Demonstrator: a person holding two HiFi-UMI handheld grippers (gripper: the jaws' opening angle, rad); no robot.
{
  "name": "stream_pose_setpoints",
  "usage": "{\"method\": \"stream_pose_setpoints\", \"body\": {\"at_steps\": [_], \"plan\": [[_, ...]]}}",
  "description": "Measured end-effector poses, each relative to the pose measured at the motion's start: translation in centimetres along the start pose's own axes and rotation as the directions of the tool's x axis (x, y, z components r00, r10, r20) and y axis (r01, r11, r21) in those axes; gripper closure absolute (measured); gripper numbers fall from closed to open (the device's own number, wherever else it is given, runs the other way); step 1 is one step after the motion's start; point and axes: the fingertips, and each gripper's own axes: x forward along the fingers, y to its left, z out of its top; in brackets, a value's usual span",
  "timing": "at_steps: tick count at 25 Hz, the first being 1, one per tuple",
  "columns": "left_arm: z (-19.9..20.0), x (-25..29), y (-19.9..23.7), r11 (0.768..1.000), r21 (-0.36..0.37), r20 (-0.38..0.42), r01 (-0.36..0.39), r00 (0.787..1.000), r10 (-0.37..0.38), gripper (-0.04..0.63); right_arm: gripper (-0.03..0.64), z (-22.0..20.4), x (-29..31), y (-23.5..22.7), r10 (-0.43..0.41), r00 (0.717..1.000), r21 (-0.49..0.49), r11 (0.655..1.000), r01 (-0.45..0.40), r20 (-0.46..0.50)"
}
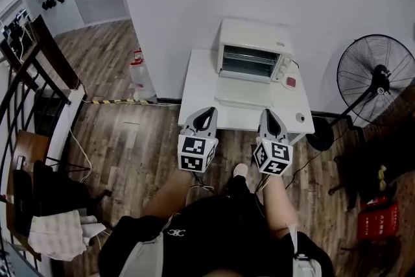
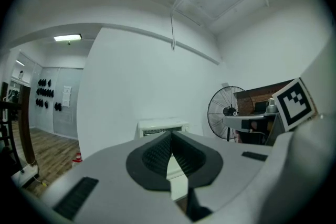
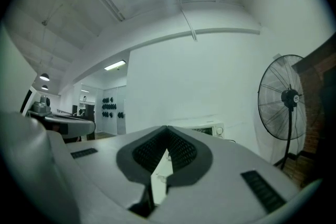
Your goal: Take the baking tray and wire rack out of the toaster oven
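White toaster oven (image 1: 251, 52) is sitting at the back edge of the counter (image 1: 200, 84); left tool (image 1: 209, 111) and right tool (image 1: 266, 113), both closed and empty, are hovering near its front edge.

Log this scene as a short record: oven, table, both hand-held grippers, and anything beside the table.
oven: toaster oven at the back of the table, front seems open, bars visible inside
table: white table against the wall
left hand-held gripper: shut, empty, over the table's near edge, clear of the oven
right hand-held gripper: shut, empty, beside the left one, also clear of the oven
fan: stands on the floor right of the table
task state: nothing taken out yet
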Motion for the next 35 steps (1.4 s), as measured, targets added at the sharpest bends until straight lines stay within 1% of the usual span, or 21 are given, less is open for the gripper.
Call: {"method": "stream_pose_setpoints", "body": {"at_steps": [4,7,13,23,26,29,35], "plan": [[-0.2,1.1,0.2,1.000,-0.003,-0.008,0.002,1.000,-0.002,0.580,0.615,-0.7,1.1,-0.9,-0.007,1.000,0.013,1.000,0.007,-0.004],[-0.1,2.6,0.5,1.000,0.009,-0.005,-0.005,1.000,0.005,0.580,0.615,-0.9,2.6,-1.6,0.000,1.000,0.013,1.000,0.000,0.000],[-0.5,6.8,1.6,1.000,0.024,-0.018,-0.018,1.000,0.018,0.580,0.615,-1.5,6.8,-3.5,0.006,1.000,0.024,1.000,-0.006,0.003],[-1.1,17.6,3.5,0.999,0.020,-0.074,-0.045,0.996,0.047,0.580,0.615,-2.8,16.8,-9.0,0.030,0.999,0.053,0.998,-0.027,-0.041],[-1.6,21.0,4.0,0.998,0.019,-0.112,-0.061,0.992,0.063,0.580,0.615,-3.2,19.8,-10.7,0.046,0.997,0.084,0.996,-0.041,-0.059],[-2.1,24.0,4.9,0.997,0.007,-0.144,-0.079,0.986,0.079,0.580,0.615,-3.9,22.7,-12.1,0.063,0.995,0.094,0.994,-0.055,-0.084],[-3.0,29.9,6.5,0.992,-0.006,-0.187,-0.126,0.975,0.123,0.580,0.615,-5.9,28.2,-15.1,0.100,0.986,0.119,0.989,-0.085,-0.134]]}}
